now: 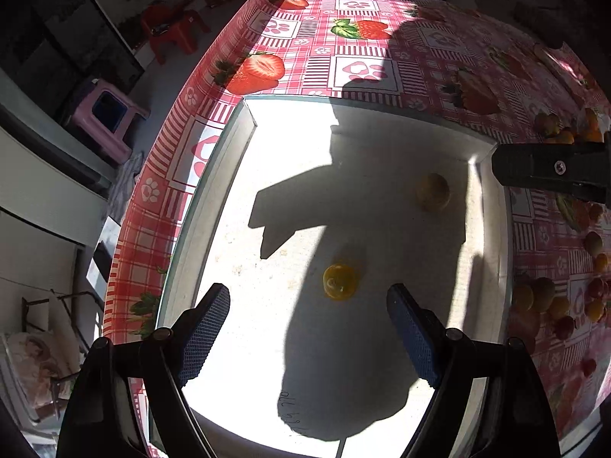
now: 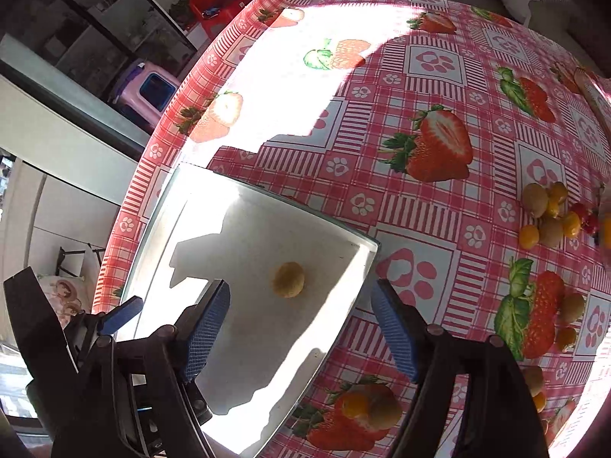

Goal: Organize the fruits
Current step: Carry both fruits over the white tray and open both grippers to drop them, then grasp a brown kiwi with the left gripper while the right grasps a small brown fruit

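A white tray (image 1: 244, 141) lies on the strawberry-print tablecloth. In the left wrist view it holds a yellow fruit (image 1: 340, 281) and a pale tan fruit (image 1: 432, 192). My left gripper (image 1: 308, 305) is open and empty, just above the yellow fruit. My right gripper (image 2: 301, 305) is open and empty over the tray's right part (image 2: 359, 263), near the tan fruit (image 2: 288, 279). The right gripper's finger (image 1: 550, 170) shows at the left view's right edge. Loose yellow, tan and red fruits (image 2: 550, 213) lie on the cloth to the right.
More loose fruits (image 2: 366, 406) lie on the cloth near the tray's front right corner and along the right side (image 1: 542, 297). The table edge (image 2: 160, 129) runs along the left; a pink stool (image 1: 109, 118) and red chair (image 1: 168, 30) stand on the floor beyond.
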`<state>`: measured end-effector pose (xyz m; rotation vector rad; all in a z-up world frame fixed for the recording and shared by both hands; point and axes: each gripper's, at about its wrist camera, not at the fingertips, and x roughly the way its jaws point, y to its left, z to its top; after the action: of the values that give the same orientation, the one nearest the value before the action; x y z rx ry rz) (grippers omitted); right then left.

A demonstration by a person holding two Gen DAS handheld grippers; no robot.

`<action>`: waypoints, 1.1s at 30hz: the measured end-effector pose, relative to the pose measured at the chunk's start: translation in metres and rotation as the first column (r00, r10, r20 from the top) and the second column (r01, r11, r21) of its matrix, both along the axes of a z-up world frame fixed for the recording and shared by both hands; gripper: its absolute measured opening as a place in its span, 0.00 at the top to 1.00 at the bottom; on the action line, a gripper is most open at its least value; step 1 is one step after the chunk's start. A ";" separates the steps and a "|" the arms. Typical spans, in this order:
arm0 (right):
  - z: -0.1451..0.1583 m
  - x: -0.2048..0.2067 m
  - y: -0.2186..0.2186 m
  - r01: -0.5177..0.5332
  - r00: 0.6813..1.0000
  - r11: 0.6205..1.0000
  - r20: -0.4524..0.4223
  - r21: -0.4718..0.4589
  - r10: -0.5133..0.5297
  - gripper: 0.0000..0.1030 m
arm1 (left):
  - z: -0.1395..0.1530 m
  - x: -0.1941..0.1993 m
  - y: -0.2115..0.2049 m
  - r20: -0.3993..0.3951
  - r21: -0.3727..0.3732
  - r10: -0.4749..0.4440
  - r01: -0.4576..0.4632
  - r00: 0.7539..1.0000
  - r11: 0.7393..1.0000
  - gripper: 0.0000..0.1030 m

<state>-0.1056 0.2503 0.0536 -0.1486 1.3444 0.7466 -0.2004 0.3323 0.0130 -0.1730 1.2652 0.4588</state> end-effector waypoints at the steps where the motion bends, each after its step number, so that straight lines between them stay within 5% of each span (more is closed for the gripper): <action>1: 0.001 0.001 -0.009 0.018 1.000 1.000 -0.001 0.001 -0.018 0.23 | 0.002 0.002 -0.005 0.003 0.002 -0.015 0.015 1.000 1.000 0.17; 11: 0.005 0.011 -0.143 0.248 0.969 0.965 0.009 -0.081 -0.248 0.23 | 0.026 0.042 -0.086 0.048 -0.006 -0.222 0.223 0.974 0.975 0.17; 20: -0.010 0.005 -0.257 0.403 0.913 0.897 0.015 -0.184 -0.407 0.23 | 0.016 0.086 -0.171 0.061 -0.062 -0.453 0.456 0.890 0.888 0.17; 27: -0.021 -0.003 -0.292 0.411 0.909 0.886 0.027 -0.216 -0.416 0.24 | -0.004 0.107 -0.211 0.056 -0.085 -0.555 0.557 0.830 0.826 0.17; 33: -0.031 -0.008 -0.299 0.367 0.928 0.905 0.017 -0.215 -0.372 0.39 | -0.018 0.117 -0.224 0.044 -0.102 -0.584 0.585 0.811 0.804 0.17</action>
<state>-0.1134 -0.0487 0.0222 -0.0520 1.4225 0.2815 -0.0832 0.1081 -0.0046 0.1280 1.2606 -0.1519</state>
